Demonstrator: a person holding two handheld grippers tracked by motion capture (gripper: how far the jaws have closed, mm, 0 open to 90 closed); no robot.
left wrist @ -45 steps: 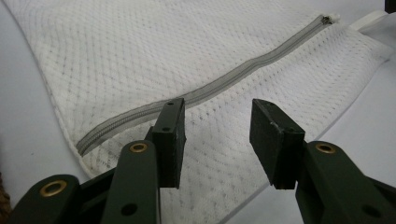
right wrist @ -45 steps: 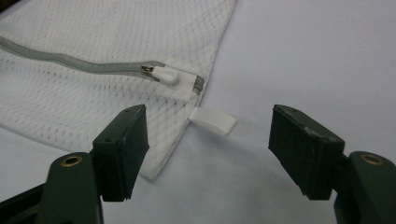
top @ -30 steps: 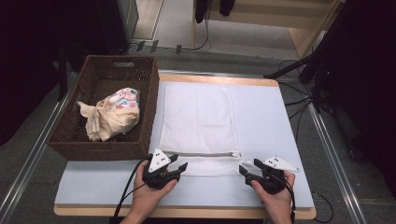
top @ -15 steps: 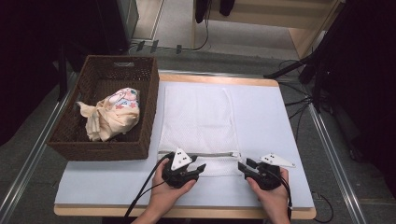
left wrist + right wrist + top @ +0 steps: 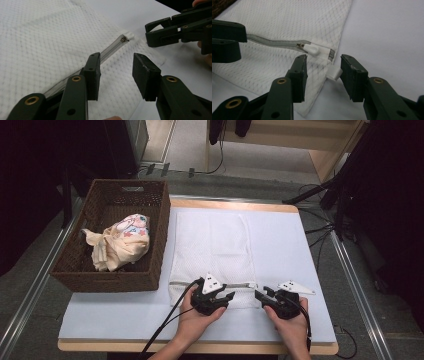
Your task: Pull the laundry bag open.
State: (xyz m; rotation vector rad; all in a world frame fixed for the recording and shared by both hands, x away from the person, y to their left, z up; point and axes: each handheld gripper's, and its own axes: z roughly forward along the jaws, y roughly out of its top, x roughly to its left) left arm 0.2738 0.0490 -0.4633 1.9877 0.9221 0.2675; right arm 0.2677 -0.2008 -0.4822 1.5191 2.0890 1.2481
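A white mesh laundry bag (image 5: 210, 245) lies flat on the table, its zipper (image 5: 110, 50) running along the near end. The zipper pull (image 5: 300, 45) sits by the white end cover (image 5: 314, 50) at the bag's right corner. My left gripper (image 5: 229, 295) (image 5: 116, 61) hovers over the mesh just beside the zipper. Its jaws have just been closing, with only flat mesh below them and nothing pinched. My right gripper (image 5: 260, 295) (image 5: 323, 62) straddles the bag's right corner and a white tab (image 5: 334, 72). Its jaws have narrowed, but the pads do not clamp the cloth.
A brown wicker basket (image 5: 105, 282) stands at the table's left and holds a bundle of cream patterned cloth (image 5: 122, 242). The pale blue tabletop (image 5: 290, 240) is bare to the right of the bag. Cables trail from both grippers over the near edge.
My left gripper has slid right along the zipper, close to the right gripper. The right gripper stayed in place and its jaws narrowed around the bag's corner.
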